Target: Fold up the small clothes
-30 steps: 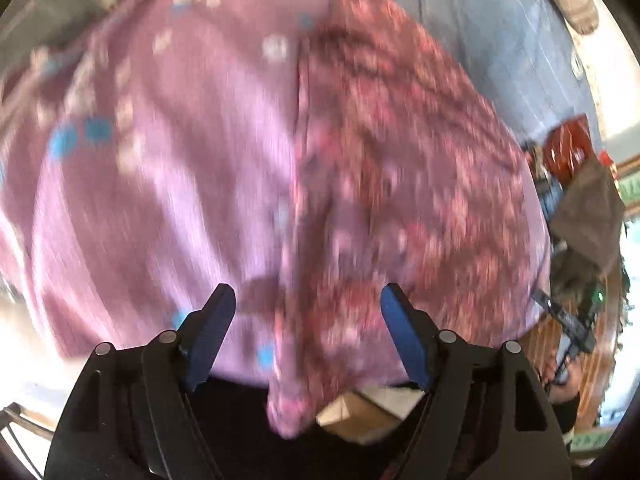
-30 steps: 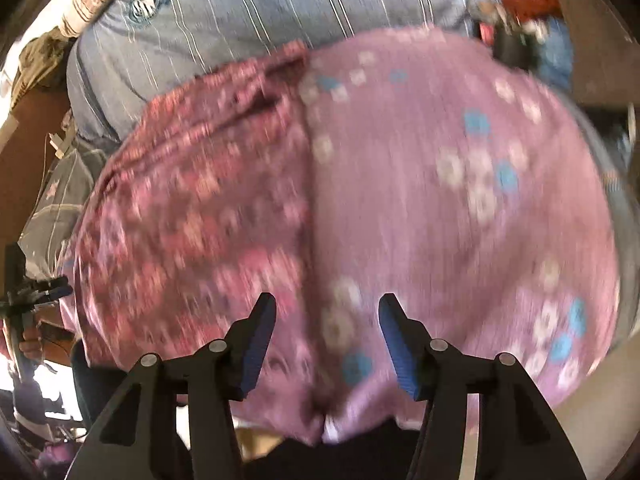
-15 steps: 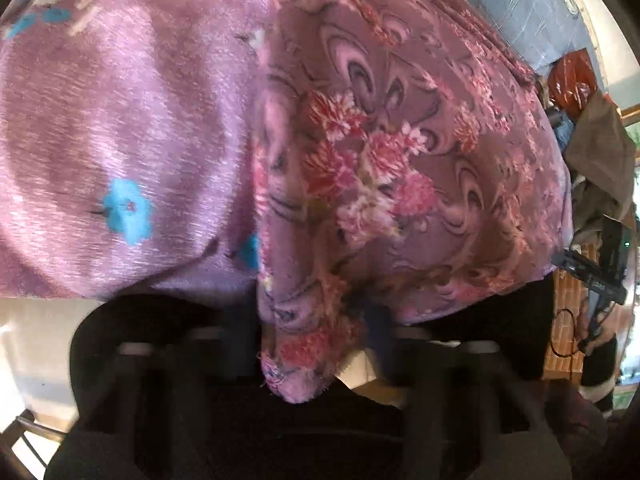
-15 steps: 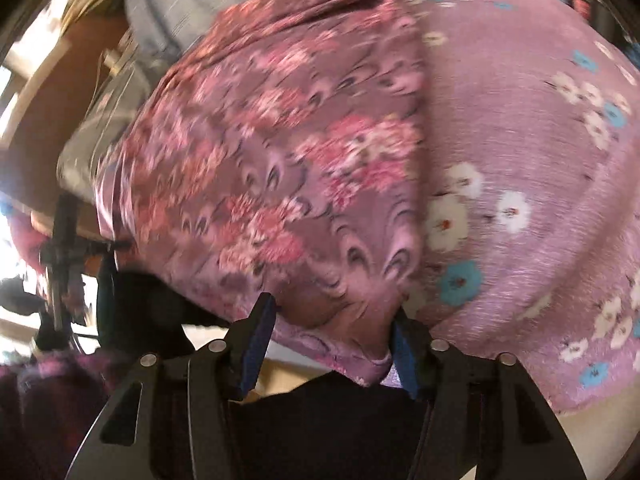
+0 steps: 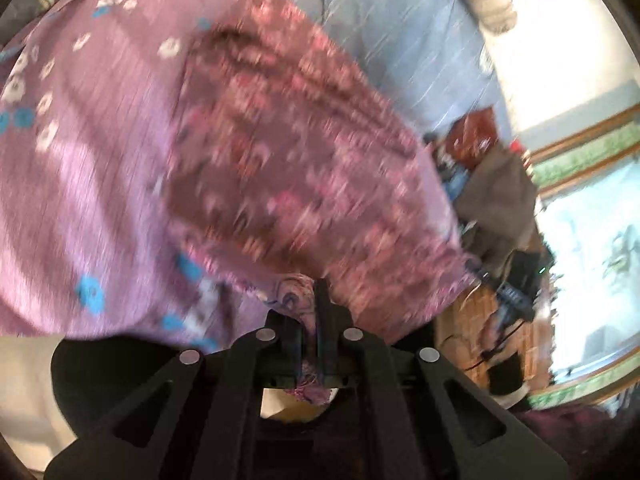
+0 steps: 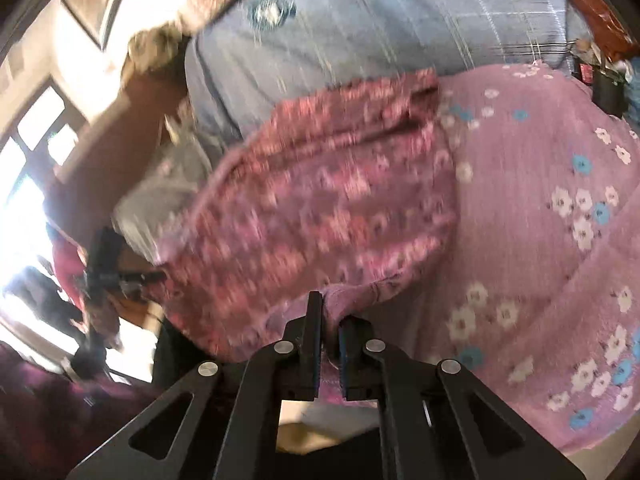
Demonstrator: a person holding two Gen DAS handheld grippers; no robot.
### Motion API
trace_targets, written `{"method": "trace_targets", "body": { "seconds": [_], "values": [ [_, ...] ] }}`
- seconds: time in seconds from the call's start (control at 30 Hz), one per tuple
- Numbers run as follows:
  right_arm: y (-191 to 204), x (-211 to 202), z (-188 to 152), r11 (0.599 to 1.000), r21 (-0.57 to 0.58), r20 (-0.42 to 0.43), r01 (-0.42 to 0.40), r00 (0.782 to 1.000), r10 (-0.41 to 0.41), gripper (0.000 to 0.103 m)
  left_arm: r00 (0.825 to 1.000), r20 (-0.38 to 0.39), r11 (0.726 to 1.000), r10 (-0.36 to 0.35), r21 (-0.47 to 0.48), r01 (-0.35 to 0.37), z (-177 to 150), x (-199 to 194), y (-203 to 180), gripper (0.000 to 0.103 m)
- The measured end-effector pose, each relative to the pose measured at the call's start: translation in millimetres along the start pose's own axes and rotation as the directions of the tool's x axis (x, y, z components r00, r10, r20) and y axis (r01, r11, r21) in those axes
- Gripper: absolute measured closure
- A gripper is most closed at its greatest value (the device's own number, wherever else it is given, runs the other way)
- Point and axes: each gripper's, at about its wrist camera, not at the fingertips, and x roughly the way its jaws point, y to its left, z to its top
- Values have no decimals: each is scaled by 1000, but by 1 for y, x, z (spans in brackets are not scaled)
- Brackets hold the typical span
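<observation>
Left gripper (image 5: 308,320): clamped on the near hem of the dark floral garment (image 5: 304,152).
Right gripper (image 6: 328,328): pinching the same hem's other corner.
Why: probably to lift the near edge for a fold.
Garment: atop the lilac flowered cloth (image 6: 560,240); long axis runs near-to-far, toward the blue striped fabric (image 6: 380,32).

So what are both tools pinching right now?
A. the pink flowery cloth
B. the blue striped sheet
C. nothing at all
A: the left tool and the right tool are each shut on the near edge of the pink flowery cloth, which bunches between their tips.
</observation>
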Motion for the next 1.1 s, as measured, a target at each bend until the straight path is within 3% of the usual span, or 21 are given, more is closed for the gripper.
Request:
{"method": "trace_targets", "body": {
  "seconds": [0.2, 0.43, 0.57, 0.67, 0.7, 0.77, 0.83, 0.9, 0.93, 0.97, 1.0, 1.03, 1.07, 1.1],
  "values": [
    [-22, 9, 38, 984, 154, 125, -90, 990, 71, 97, 993, 102, 993, -64, -90, 73, 51, -1, 14, 100],
    [-58, 38, 99, 950, 288, 207, -119, 977, 59, 97, 966, 246, 970, -75, -205, 127, 137, 6, 36, 100],
    [-86, 69, 140, 924, 366, 219, -111, 975, 30, 97, 964, 264, 965, -26, -245, 93, 195, 25, 47, 100],
    [-109, 102, 162, 902, 429, 174, -50, 984, -29, 97, 974, 224, 957, 27, -288, 40, 232, 55, 58, 100],
    [-116, 114, 166, 888, 460, 135, -21, 990, -47, 91, 980, 198, 951, 37, -307, 26, 238, 64, 63, 100],
    [-122, 125, 165, 868, 495, 106, -40, 994, -15, 89, 986, 161, 948, 51, -318, 3, 244, 77, 67, 100],
    [-121, 124, 161, 867, 487, 123, -105, 991, 51, 77, 988, 146, 957, 59, -291, -14, 244, 82, 67, 100],
    [-118, 120, 155, 872, 469, 122, -139, 988, 91, 53, 988, 146, 962, 52, -273, -10, 242, 82, 68, 100],
    [-115, 120, 153, 879, 456, 111, -142, 989, 102, 51, 988, 145, 963, 47, -269, -6, 242, 82, 69, 100],
    [-111, 123, 152, 889, 437, 84, -133, 991, 107, 51, 989, 145, 963, 42, -271, -1, 242, 83, 70, 100],
    [-106, 127, 151, 907, 406, 45, -115, 993, 105, 58, 989, 144, 961, 34, -278, 7, 242, 83, 71, 100],
    [-99, 129, 153, 926, 364, 19, -99, 995, 98, 70, 989, 148, 959, 23, -284, 20, 243, 82, 72, 100],
    [-90, 132, 155, 947, 313, -10, -75, 997, 82, 100, 988, 155, 958, 9, -286, 36, 244, 81, 70, 100],
    [-81, 135, 159, 959, 274, -34, -66, 996, 78, 99, 987, 161, 958, -1, -283, 47, 247, 78, 69, 100]
  ]
}}
